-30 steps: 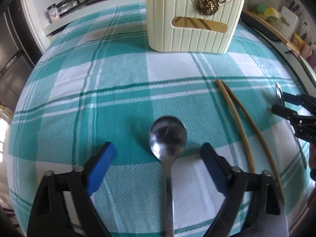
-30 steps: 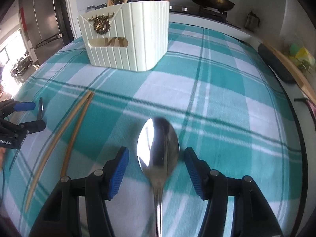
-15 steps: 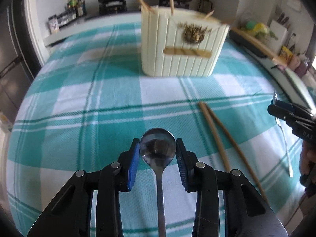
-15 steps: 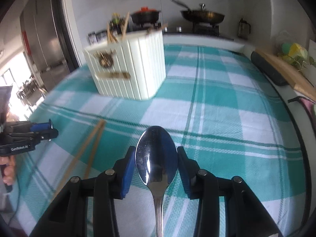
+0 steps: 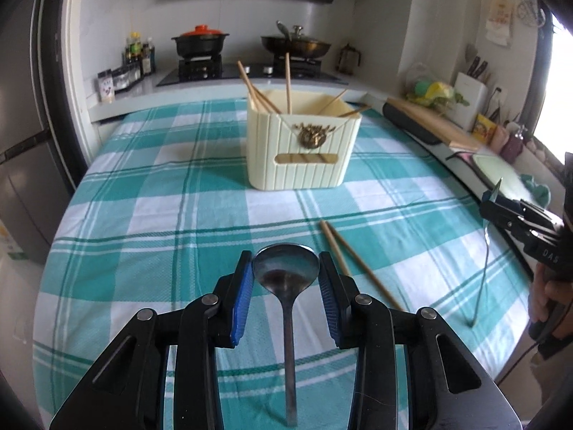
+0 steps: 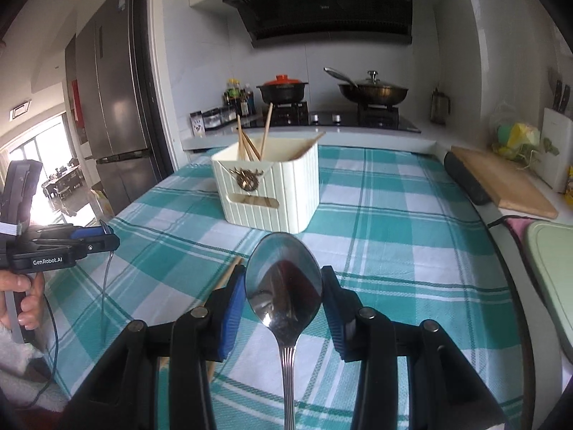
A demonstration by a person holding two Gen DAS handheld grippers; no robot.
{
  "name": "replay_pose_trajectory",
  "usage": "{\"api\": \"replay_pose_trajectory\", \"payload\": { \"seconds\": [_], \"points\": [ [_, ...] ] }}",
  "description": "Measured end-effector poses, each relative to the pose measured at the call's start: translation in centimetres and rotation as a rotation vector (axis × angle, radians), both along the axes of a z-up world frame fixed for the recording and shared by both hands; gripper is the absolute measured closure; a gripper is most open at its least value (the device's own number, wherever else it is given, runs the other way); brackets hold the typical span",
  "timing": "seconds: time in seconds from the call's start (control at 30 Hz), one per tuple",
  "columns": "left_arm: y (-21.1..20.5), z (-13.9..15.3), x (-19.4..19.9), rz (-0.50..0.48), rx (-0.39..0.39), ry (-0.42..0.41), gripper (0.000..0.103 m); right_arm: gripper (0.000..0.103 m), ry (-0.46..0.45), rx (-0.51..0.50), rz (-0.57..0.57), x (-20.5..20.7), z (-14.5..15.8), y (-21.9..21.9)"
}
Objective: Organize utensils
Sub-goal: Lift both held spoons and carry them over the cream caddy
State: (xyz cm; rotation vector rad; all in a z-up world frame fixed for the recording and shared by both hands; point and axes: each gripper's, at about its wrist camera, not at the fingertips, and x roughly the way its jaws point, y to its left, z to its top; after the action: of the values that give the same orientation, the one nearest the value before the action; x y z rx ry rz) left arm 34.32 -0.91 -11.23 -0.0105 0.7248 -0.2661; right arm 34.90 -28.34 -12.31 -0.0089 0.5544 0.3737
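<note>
Well, the checked tablecloth (image 5: 150, 193) fills mid-frame, bare plaid on each side of the cream utensil caddy (image 5: 302, 150) at upper centre. Two chopsticks (image 5: 354, 261) lie slanting right of centre. Each spoon runs bowl-first toward the caddy: left gripper (image 5: 285, 283) clamps the round-bowled spoon (image 5: 286, 268), right gripper (image 6: 283, 302) the oval spoon (image 6: 283, 279).

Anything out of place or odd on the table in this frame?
A loose pair of chopsticks lies on the checked cloth, outside the cream holder where the other chopsticks stand. Each claw, left and right, grips its spoon by the bowl, not the handle. Nothing looks spilled or damaged.
</note>
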Motion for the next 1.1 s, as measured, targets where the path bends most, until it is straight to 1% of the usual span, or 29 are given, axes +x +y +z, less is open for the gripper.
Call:
{"api": "replay_pose_trajectory", "payload": {
  "seconds": [0.33, 0.53, 0.73, 0.93, 1.1],
  "points": [
    [0.5, 1.5, -0.9, 0.001, -0.035, -0.041, 0.067, 0.061, -0.060, 0.009, -0.005, -1.0, 2.3, 0.7],
    [0.8, 1.9, -0.4, 0.007, -0.047, -0.044, 0.067, 0.062, -0.080, 0.015, -0.009, -0.1, 3.5, 1.0],
    [0.9, 3.1, 0.4, -0.010, -0.060, -0.051, 0.067, 0.062, -0.098, 0.012, -0.001, 1.6, 5.5, 1.4],
    [1.5, 5.7, 2.3, -0.030, -0.092, -0.064, 0.067, 0.062, -0.095, 0.033, 0.012, 4.4, 8.1, 1.8],
    [2.2, 9.6, 5.0, -0.043, -0.123, -0.100, 0.067, 0.062, -0.110, 0.052, 0.017, 7.9, 11.3, 2.3]
  ]
}}
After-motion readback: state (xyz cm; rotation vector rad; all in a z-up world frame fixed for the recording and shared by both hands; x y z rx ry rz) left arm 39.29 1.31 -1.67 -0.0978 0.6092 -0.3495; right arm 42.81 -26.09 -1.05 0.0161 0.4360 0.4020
